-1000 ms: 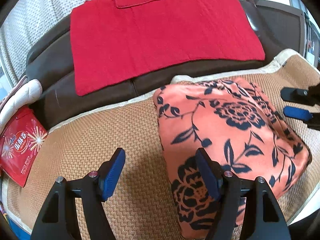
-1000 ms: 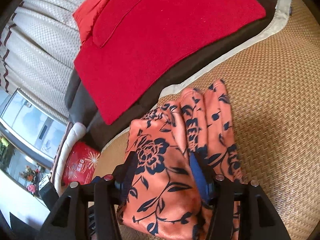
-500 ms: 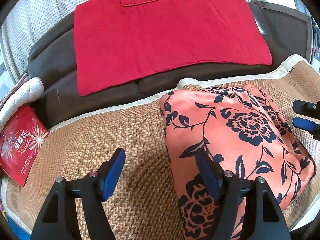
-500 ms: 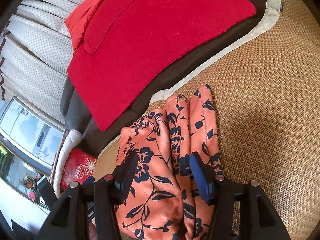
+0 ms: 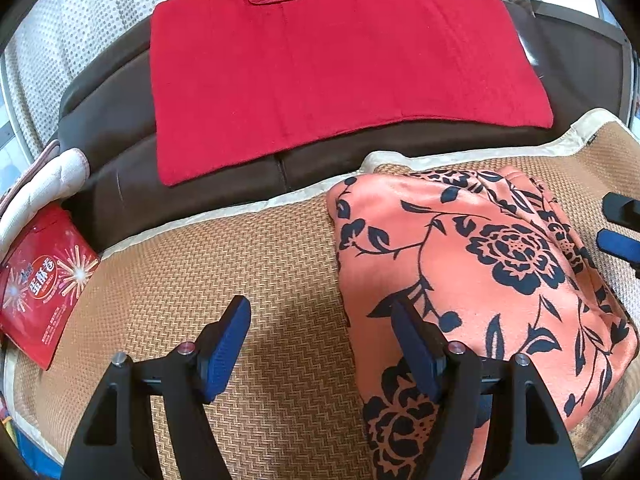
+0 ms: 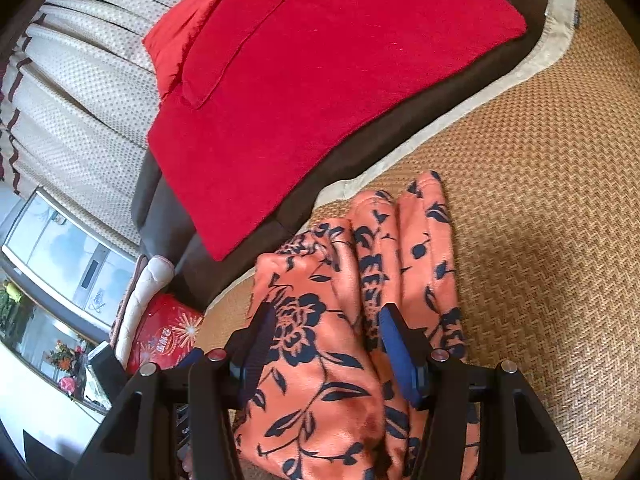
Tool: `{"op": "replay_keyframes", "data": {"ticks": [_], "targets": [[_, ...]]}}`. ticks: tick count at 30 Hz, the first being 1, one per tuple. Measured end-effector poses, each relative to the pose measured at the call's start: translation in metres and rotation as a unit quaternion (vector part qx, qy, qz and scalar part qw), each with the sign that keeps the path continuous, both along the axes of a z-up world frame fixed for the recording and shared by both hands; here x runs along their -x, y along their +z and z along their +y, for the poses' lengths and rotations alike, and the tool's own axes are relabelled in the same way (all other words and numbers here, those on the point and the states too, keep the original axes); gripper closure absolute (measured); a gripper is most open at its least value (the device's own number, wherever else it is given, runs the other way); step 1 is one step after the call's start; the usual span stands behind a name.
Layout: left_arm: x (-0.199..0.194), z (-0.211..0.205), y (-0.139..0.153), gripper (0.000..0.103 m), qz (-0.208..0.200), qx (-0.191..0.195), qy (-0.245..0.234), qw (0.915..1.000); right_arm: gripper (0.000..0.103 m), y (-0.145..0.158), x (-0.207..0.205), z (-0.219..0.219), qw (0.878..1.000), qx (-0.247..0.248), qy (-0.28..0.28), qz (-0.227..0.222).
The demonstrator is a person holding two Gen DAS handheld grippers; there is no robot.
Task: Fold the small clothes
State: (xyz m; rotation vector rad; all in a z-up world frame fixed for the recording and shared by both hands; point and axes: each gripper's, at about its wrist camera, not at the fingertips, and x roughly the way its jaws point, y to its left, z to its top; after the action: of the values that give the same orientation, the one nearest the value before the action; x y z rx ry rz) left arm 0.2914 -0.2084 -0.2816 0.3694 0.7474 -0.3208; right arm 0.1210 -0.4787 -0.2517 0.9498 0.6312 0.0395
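Observation:
An orange garment with a dark floral print (image 5: 472, 280) lies folded in a thick stack on a woven tan mat (image 5: 240, 264). My left gripper (image 5: 320, 344) is open and empty, low over the mat at the garment's left edge. Its right finger (image 5: 412, 344) stands over the cloth. In the right wrist view the garment (image 6: 344, 320) lies under my right gripper (image 6: 326, 352), which is open with a finger on either side of a fold. The right gripper's fingertips also show in the left wrist view (image 5: 620, 224) beyond the garment's right edge.
A red cloth (image 5: 328, 64) drapes the dark brown sofa back (image 5: 120, 160) behind the mat. A red snack bag (image 5: 36, 284) lies at the left. A pale curtain (image 6: 80, 80) hangs behind. The mat's cream border (image 6: 552, 40) runs along the sofa.
Both grippers have drawn back from the folded garment. In the right wrist view the cloth sits lower and more between the fingers. The garment itself has stayed in place.

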Motion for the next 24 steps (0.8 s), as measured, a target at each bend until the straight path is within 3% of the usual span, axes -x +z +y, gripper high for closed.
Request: {"op": "replay_keyframes", "data": {"ticks": [3,6,10,12,14,15,20,24], "targets": [[-0.004,0.005,0.002,0.03,-0.009,-0.004,0.016,0.9998,0.044,0.015,0.001,0.012,0.999,0.023,0.007,-0.023],[-0.01,0.012,0.006,0.03,-0.029,-0.018,0.044,0.9984,0.044,0.04,0.007,0.033,0.995,0.052,0.03,-0.076],[-0.016,0.021,0.013,0.03,-0.049,-0.026,0.073,0.9958,0.044,0.08,0.016,0.075,0.979,0.094,0.082,-0.16],[-0.017,0.023,0.013,0.03,-0.045,-0.023,0.074,0.9959,0.041,0.091,0.015,0.093,0.973,0.12,0.098,-0.169],[-0.019,0.028,0.011,0.03,-0.033,-0.013,0.077,0.9964,0.041,0.091,0.011,0.102,0.969,0.149,0.119,-0.156],[-0.022,0.032,0.011,0.03,-0.023,-0.006,0.078,0.9967,0.041,0.085,0.011,0.094,0.973,0.146,0.106,-0.143],[-0.03,0.05,0.005,0.03,0.048,0.067,0.074,0.9938,0.037,0.049,0.02,0.019,0.994,0.099,-0.005,-0.053],[-0.027,0.045,0.002,0.029,0.062,0.07,0.058,0.994,0.035,0.015,0.018,-0.018,0.998,0.049,-0.044,0.017]]}}
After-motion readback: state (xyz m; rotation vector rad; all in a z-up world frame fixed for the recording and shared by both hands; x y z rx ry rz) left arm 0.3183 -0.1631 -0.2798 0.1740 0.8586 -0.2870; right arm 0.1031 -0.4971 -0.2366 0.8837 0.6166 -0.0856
